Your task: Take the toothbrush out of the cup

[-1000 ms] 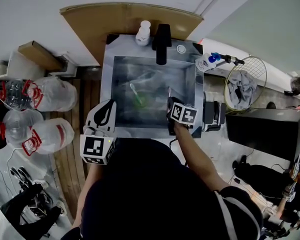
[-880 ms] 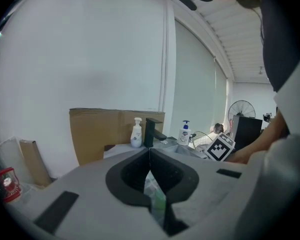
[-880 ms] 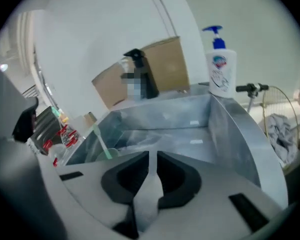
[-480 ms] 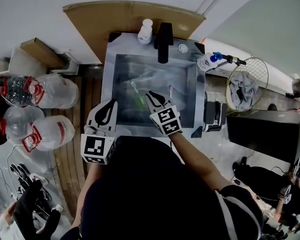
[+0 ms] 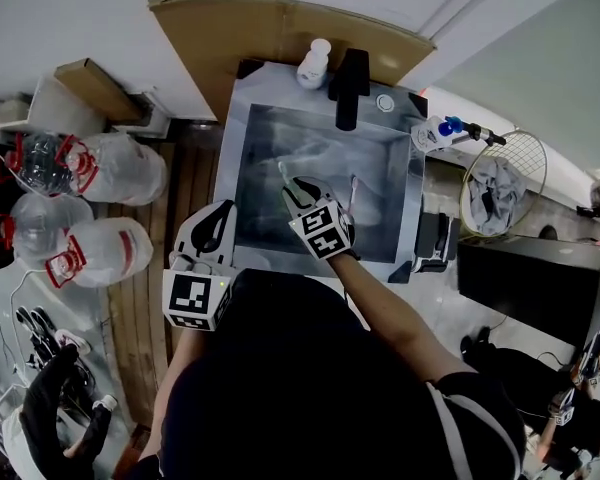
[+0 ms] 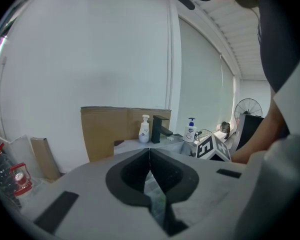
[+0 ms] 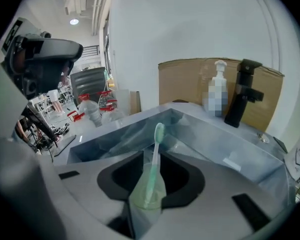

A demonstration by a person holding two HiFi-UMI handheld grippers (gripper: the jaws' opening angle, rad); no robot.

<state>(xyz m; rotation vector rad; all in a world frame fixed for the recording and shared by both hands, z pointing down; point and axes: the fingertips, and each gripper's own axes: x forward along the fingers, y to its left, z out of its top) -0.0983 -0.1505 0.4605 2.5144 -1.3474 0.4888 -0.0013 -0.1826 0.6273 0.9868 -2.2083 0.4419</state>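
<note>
A pale green toothbrush stands in a translucent green cup inside the steel sink. My right gripper reaches into the sink and is shut on the cup, with the brush handle rising between its fingertips. In the head view the right gripper covers the cup, and only the toothbrush head sticks out past it. The left gripper hovers at the sink's front left corner, shut and holding nothing; in its own view the left gripper tips meet.
A black faucet and a white pump bottle stand at the sink's back rim. A thin white item lies in the sink at right. Water jugs sit on the floor left, a wire basket right.
The right gripper swung from the sink's right front edge leftward into the basin and closed around the cup. The left gripper held still.
</note>
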